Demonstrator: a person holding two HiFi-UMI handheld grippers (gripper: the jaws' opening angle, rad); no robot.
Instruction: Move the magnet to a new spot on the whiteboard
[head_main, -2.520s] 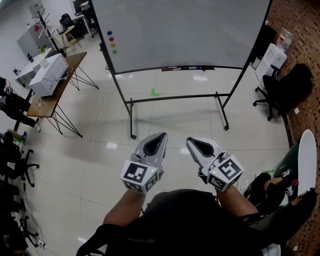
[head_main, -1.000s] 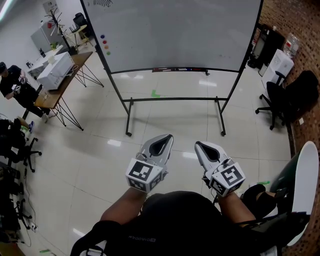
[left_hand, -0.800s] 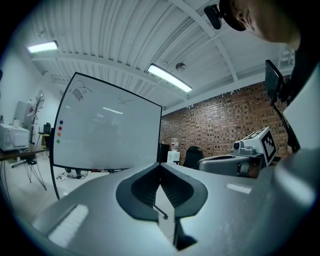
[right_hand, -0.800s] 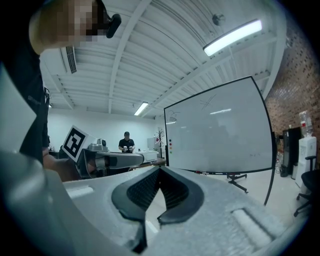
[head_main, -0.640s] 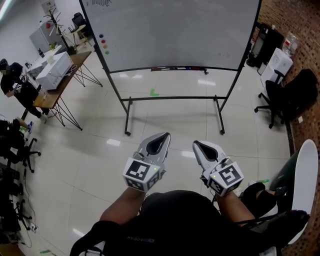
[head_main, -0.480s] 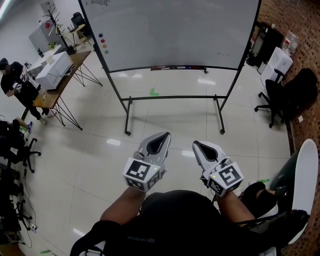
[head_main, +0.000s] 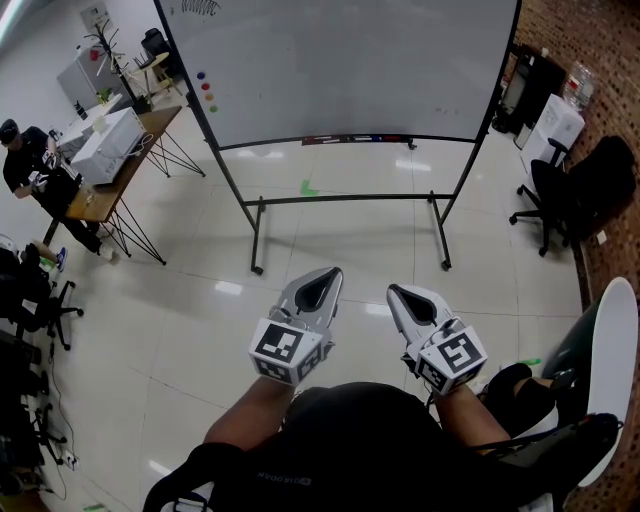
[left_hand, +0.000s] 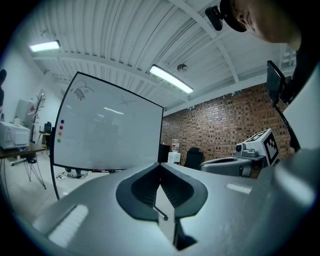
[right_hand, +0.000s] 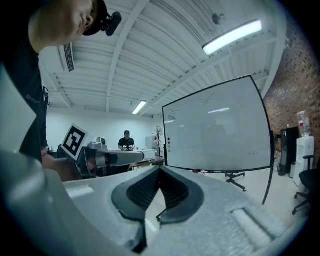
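Left gripper (head_main: 328, 274) and right gripper (head_main: 394, 292) are both clenched on nothing, tips together, well short of the whiteboard (head_main: 350, 60). Four coloured magnets (head_main: 207, 90) sit in a column by its left edge, tiny dots only. The head view cuts off the board's top.

Whiteboard (head_main: 350, 60) white, black frame; magnets (head_main: 205, 84) blue, red, orange, green; brick wall (head_main: 600, 30) red-brown.
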